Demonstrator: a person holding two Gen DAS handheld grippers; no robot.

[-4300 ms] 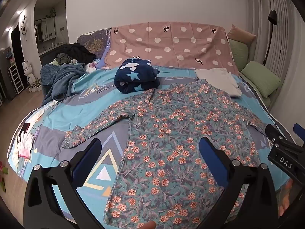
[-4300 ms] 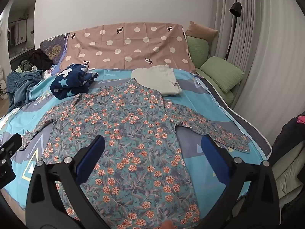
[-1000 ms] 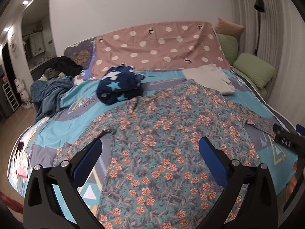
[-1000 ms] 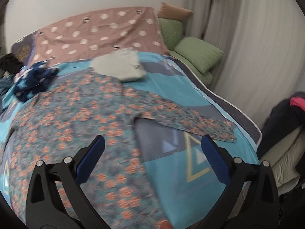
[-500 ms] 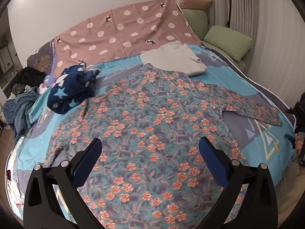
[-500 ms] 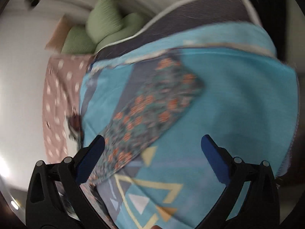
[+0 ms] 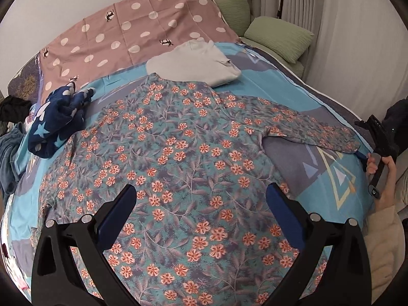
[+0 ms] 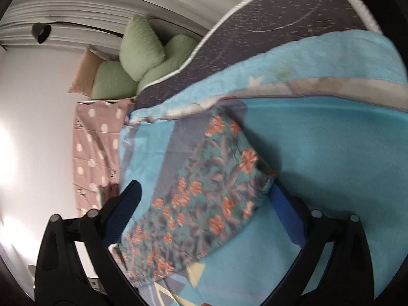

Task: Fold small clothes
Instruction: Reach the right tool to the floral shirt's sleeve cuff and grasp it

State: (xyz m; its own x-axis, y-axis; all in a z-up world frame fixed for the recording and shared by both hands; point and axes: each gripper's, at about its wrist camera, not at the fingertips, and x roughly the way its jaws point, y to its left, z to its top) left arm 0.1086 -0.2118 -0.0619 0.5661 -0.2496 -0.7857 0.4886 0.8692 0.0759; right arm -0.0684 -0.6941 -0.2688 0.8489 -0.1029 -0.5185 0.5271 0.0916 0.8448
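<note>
A teal long-sleeved garment with orange flowers (image 7: 178, 158) lies spread flat on the bed. My left gripper (image 7: 201, 216) is open and empty, held above the garment's lower body. The garment's right sleeve (image 7: 318, 130) reaches the bed's right edge. In the left wrist view my right gripper (image 7: 362, 156) sits at that sleeve's cuff. In the right wrist view, tilted on its side, the open right gripper (image 8: 204, 216) straddles the sleeve end (image 8: 204, 204), with the cuff between its blue fingers (image 8: 283, 209).
A folded white garment (image 7: 193, 61) lies just beyond the collar. A navy star-print bundle (image 7: 58, 117) lies at the left. A polka-dot pink cover (image 7: 132, 30) and green pillows (image 7: 278, 35) are at the head. The mattress edge (image 8: 267, 23) runs beside the cuff.
My right gripper swung down and rolled sideways to the right sleeve's cuff, now closer around it. The left gripper rose and moved right, looking down over the garment's body.
</note>
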